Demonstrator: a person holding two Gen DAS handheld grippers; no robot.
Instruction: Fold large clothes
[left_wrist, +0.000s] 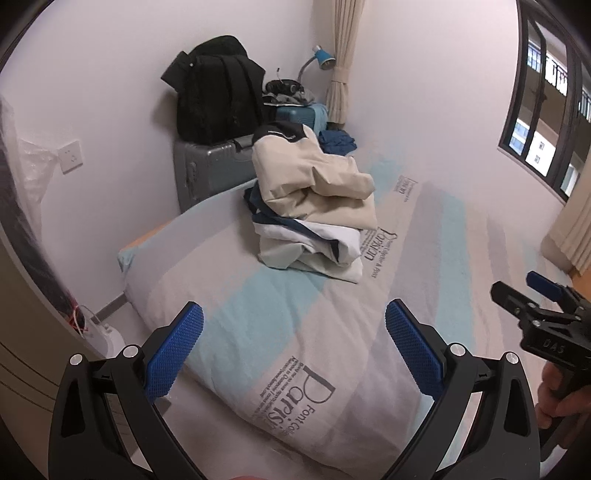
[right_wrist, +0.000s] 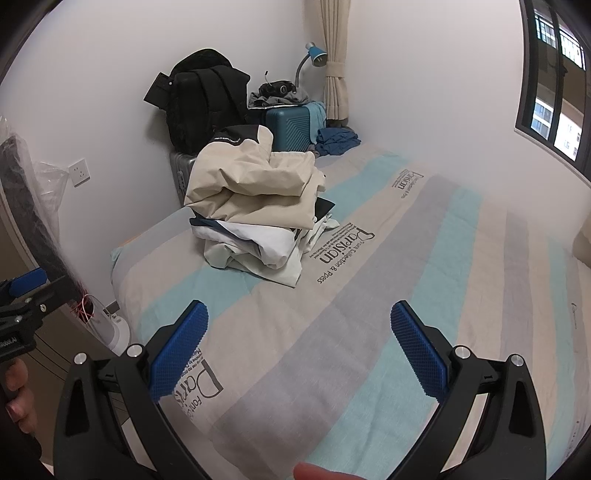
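Two in play: left hand-held gripper (left_wrist: 294, 345) and right hand-held gripper (right_wrist: 299, 349), both with jaws spread wide, grasping nothing, hovering above the near end of the bed (right_wrist: 424, 332). Further out, towards the far left of the striped cover, a pile of clothes (right_wrist: 258, 218): cream jacket (right_wrist: 251, 181) on top, white and navy garments beneath, exact count hidden, at least three layers. Loosely folded by the look of it, probably done or awaiting tidying; no garment spread flat for folding now. Beyond, one crumpled blue garment (right_wrist: 338, 142) near the wall, seemingly unfolded. Behind the pile, two suitcases, one black backpack (left_wrist: 214, 99), one lamp.
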